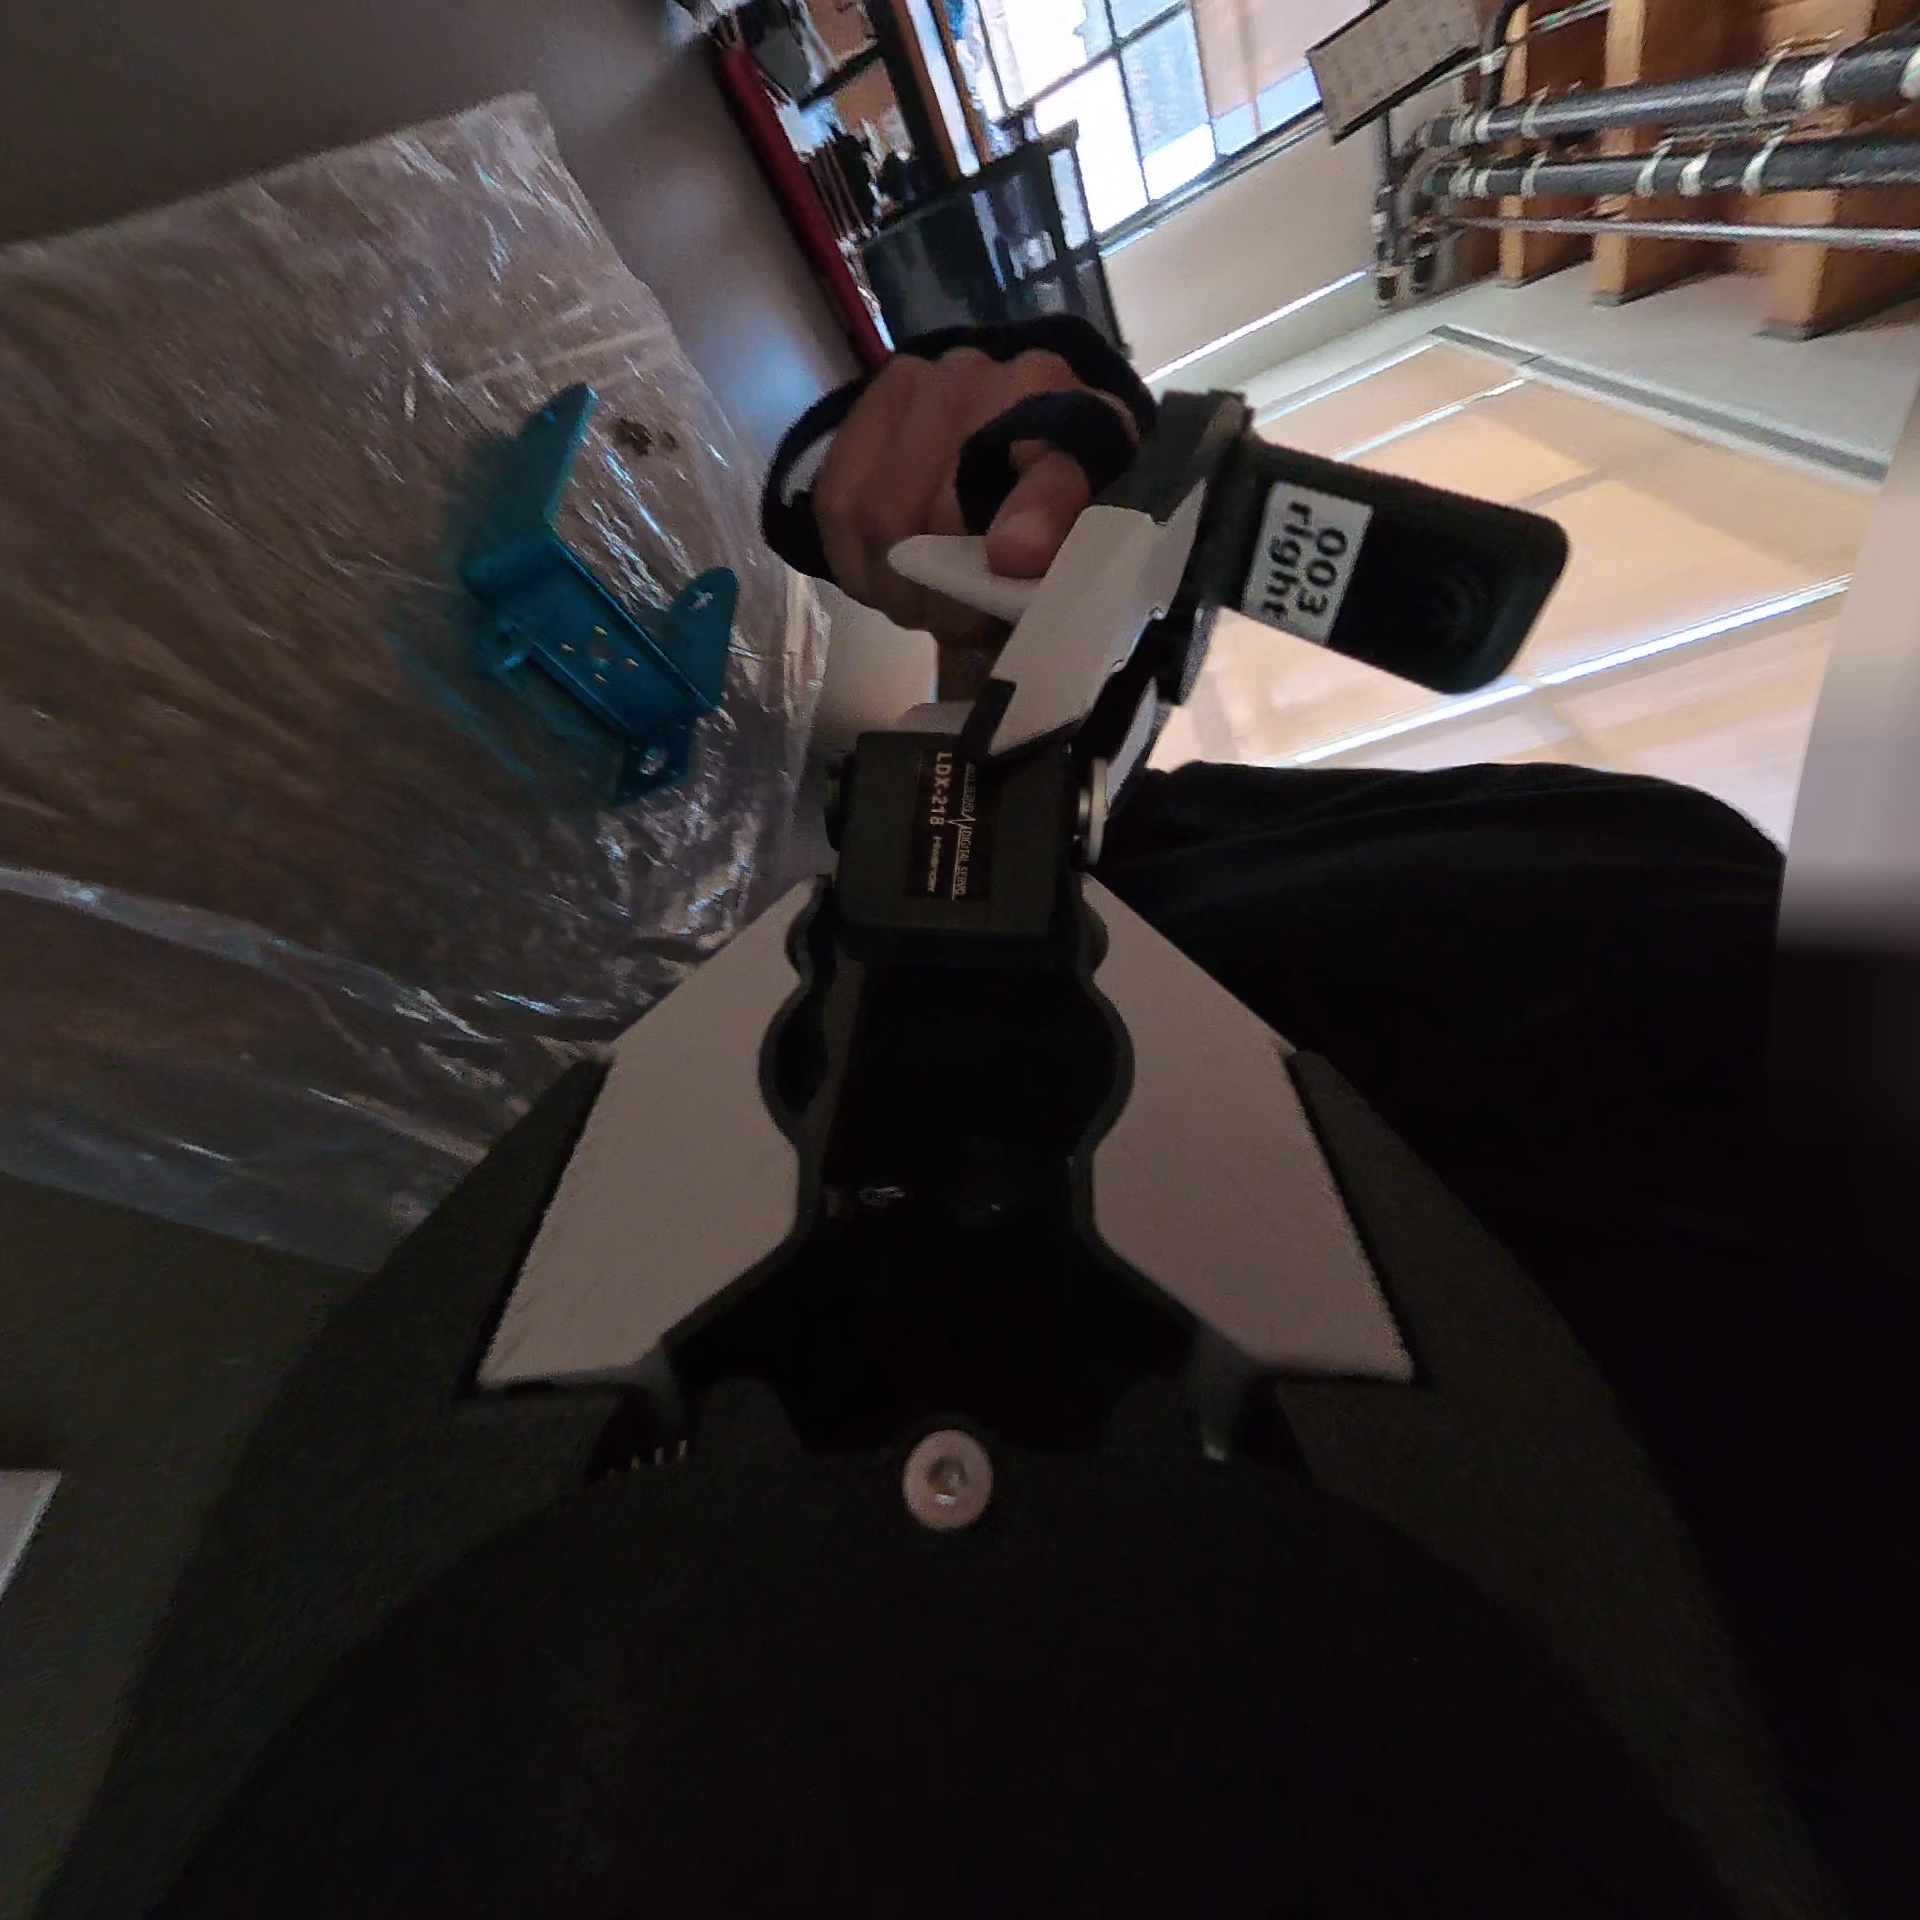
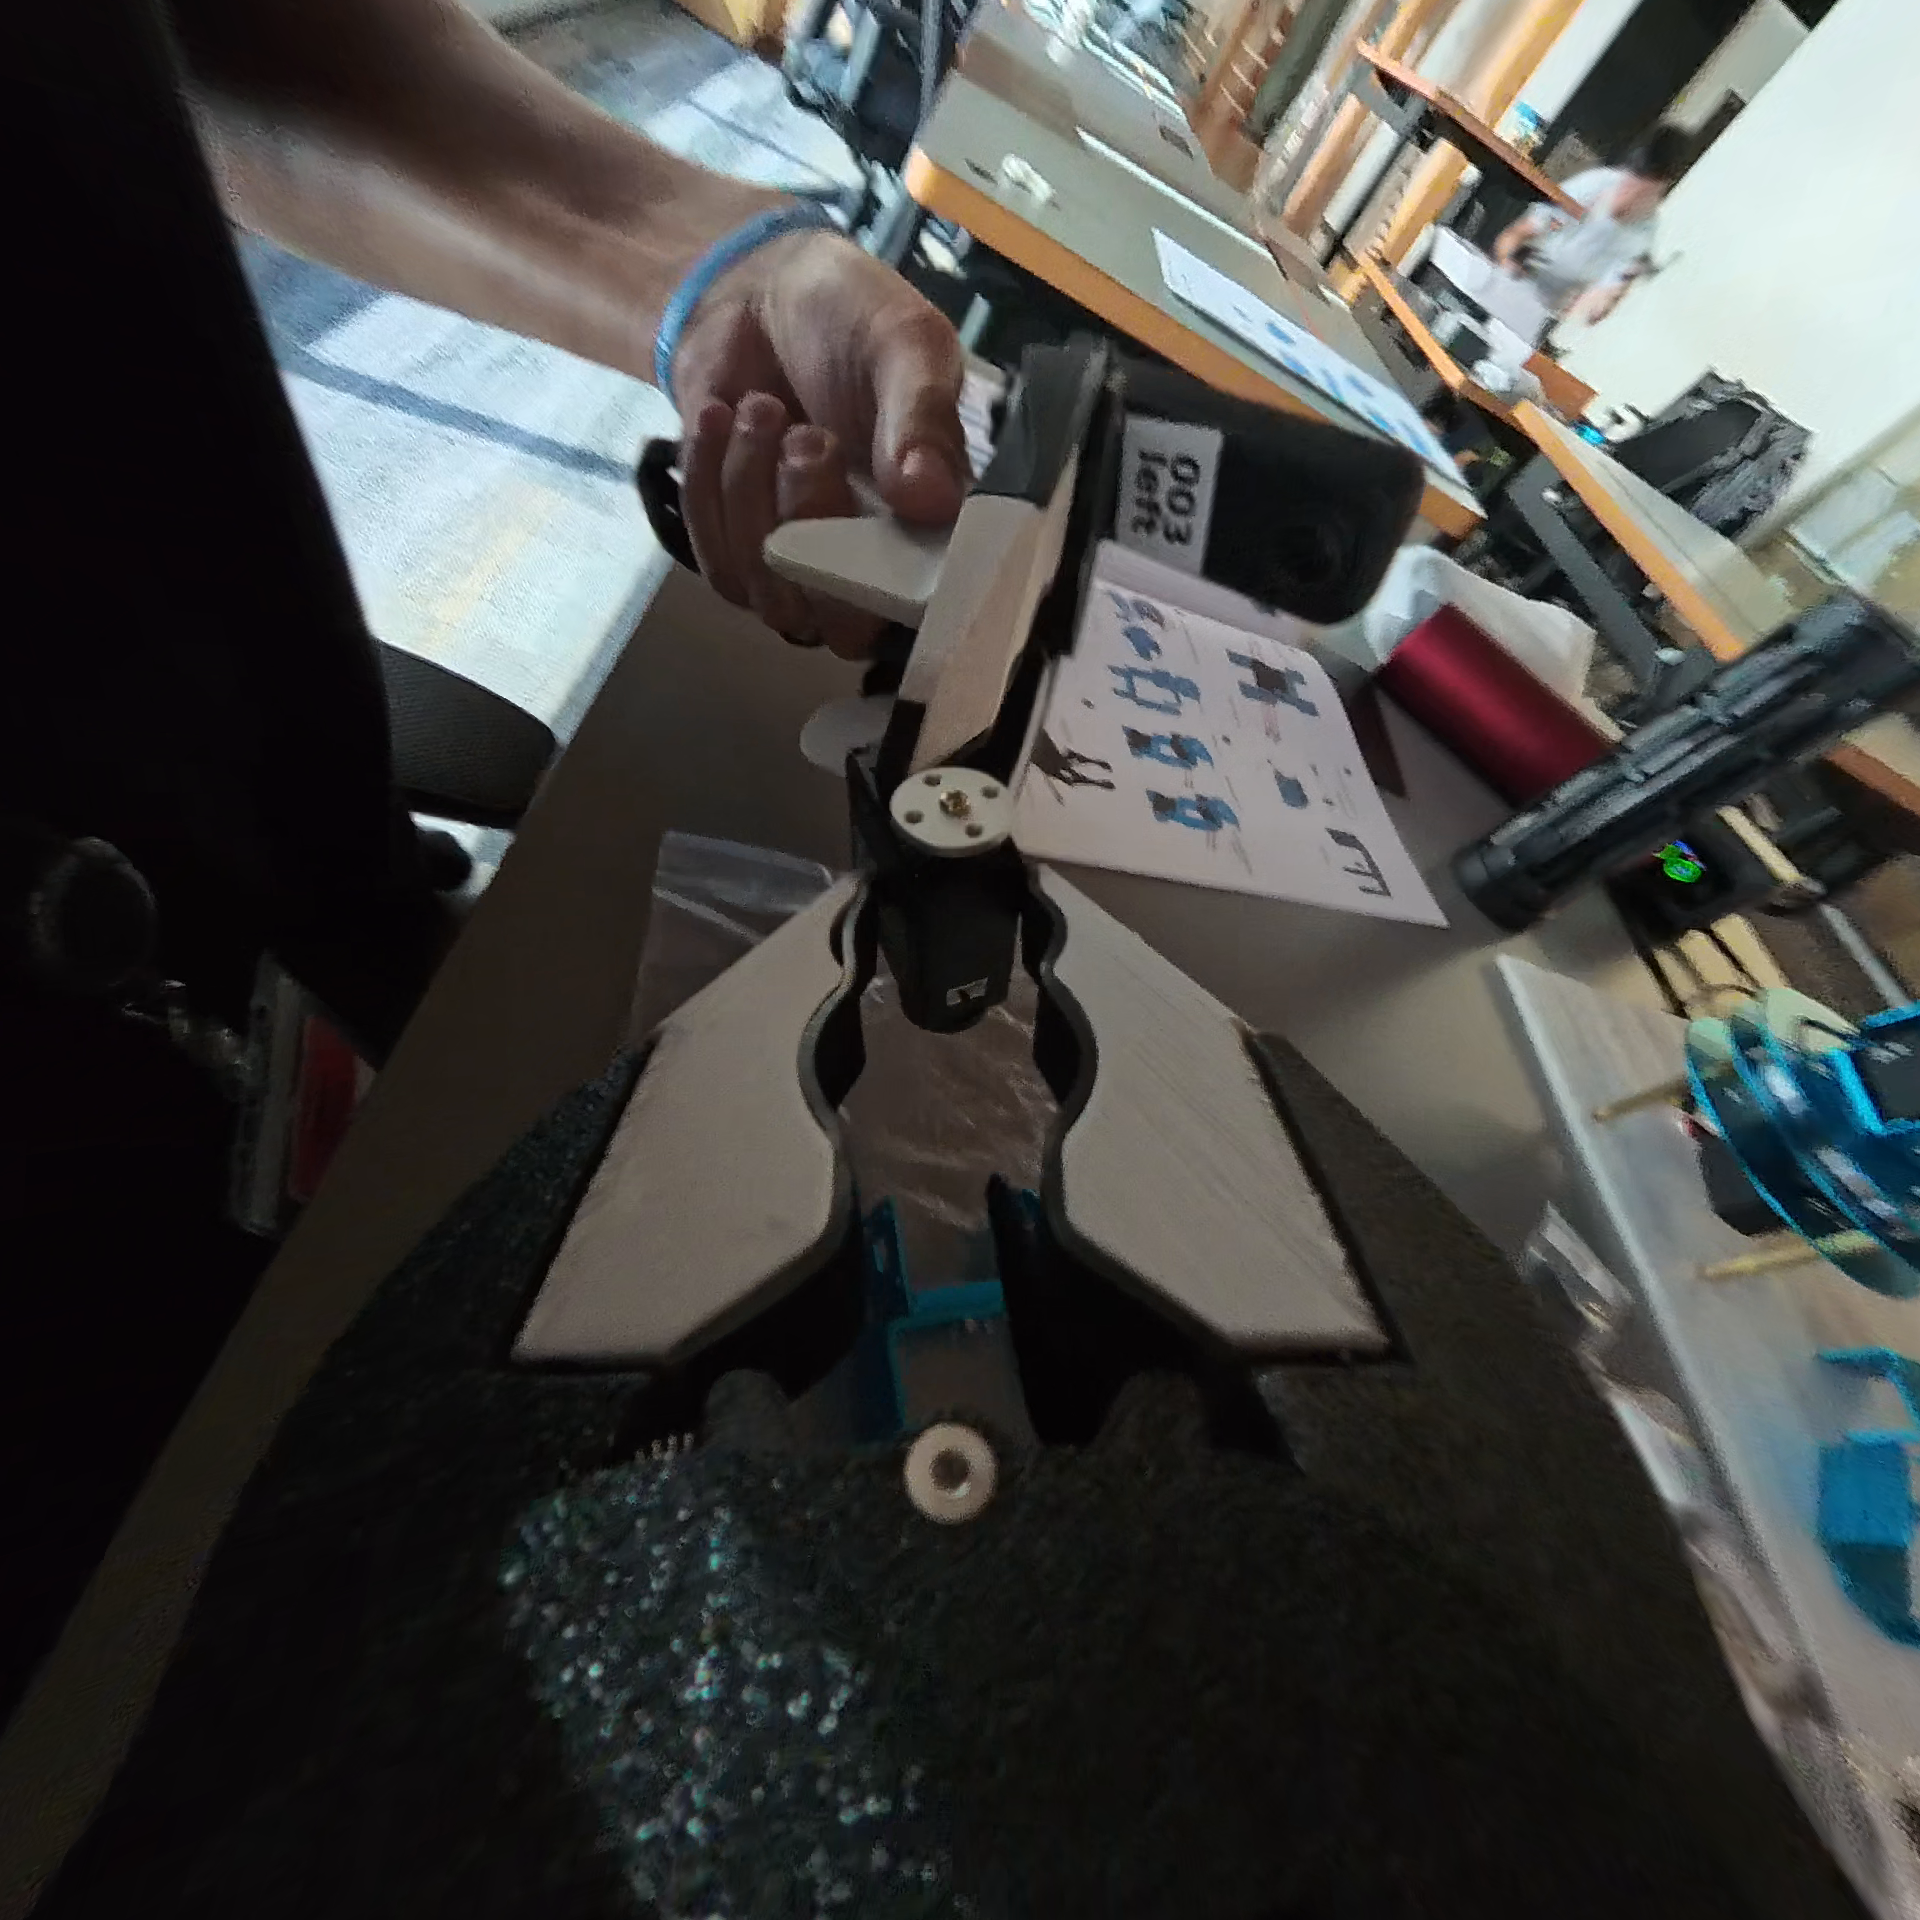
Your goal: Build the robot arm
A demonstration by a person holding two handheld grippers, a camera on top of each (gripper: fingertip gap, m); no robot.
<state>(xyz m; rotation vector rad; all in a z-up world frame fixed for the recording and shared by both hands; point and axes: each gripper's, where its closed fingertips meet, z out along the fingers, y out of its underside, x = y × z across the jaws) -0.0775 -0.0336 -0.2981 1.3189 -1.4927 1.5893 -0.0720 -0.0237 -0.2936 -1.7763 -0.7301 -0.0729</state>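
blue bracket (image 1: 587, 613) on plastic sheet (image 1: 260, 468).

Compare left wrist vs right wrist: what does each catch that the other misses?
Left wrist only: the servo's labelled side and ceiling pipes.

Right wrist only: the servo's round metal horn, a printed instruction sheet and a blue assembly.

Both: the black servo gripped by left gripper and right gripper, and the blue bracket lying on clear plastic.

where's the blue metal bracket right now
In the left wrist view the blue metal bracket lies on clear plastic sheeting at left, apart from both grippers, which together hold the black servo.
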